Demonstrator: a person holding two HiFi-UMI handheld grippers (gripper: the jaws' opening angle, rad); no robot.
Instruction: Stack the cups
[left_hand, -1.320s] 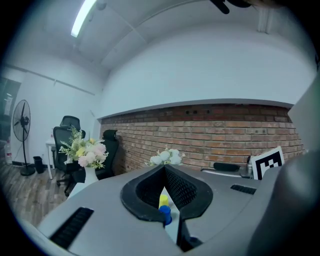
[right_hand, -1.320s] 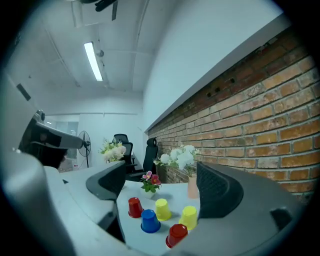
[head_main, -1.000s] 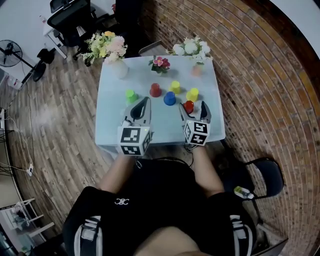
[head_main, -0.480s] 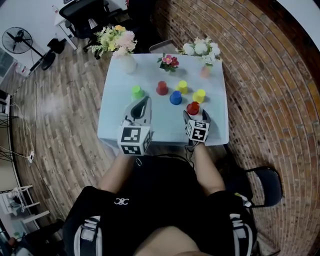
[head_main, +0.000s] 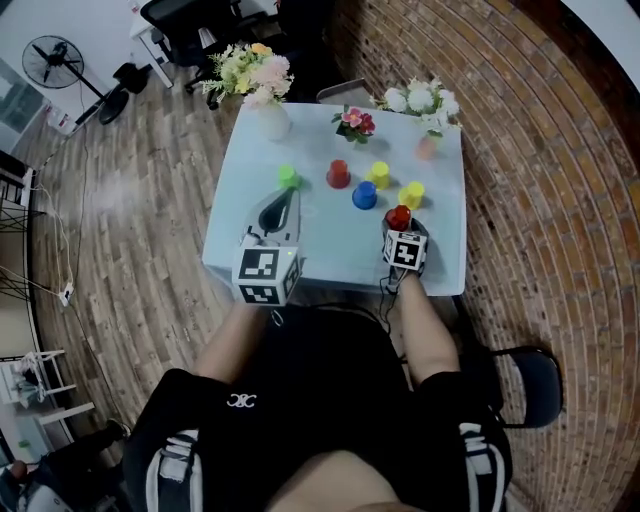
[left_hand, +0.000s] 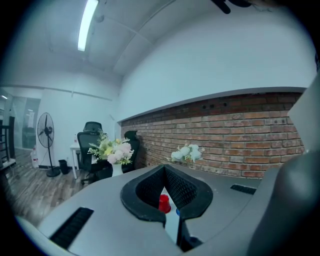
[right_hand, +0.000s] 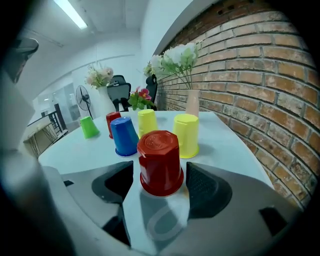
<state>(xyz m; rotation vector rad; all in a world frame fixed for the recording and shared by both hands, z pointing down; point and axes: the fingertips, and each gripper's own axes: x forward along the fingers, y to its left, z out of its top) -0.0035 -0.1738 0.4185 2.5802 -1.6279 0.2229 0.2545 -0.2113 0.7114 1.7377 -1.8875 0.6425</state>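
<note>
Several upturned cups stand on the pale blue table (head_main: 330, 250). The nearest is a red cup (head_main: 399, 214) (right_hand: 159, 150). It stands on the table between the jaws of my right gripper (head_main: 400, 232) (right_hand: 161, 192). Those jaws have just been closing, but a thin gap shows on each side of the cup. Behind it are a blue cup (right_hand: 124, 136), two yellow cups (right_hand: 186, 135) (right_hand: 146, 122), a second red cup (right_hand: 113, 122) and a green cup (head_main: 288, 176). My left gripper (head_main: 288, 197) (left_hand: 164, 169) hovers near the green cup, tips together and empty.
A white vase of mixed flowers (head_main: 268, 118), a small pink bouquet (head_main: 352, 122) and a vase of white flowers (head_main: 428, 140) line the table's far edge. A brick wall (head_main: 540, 200) runs along the right. Office chairs and a fan stand beyond on the wooden floor.
My right gripper has dropped toward the table and slid forward around the near red cup, its jaws narrowing. The left gripper has drifted slightly forward. The head view has shifted.
</note>
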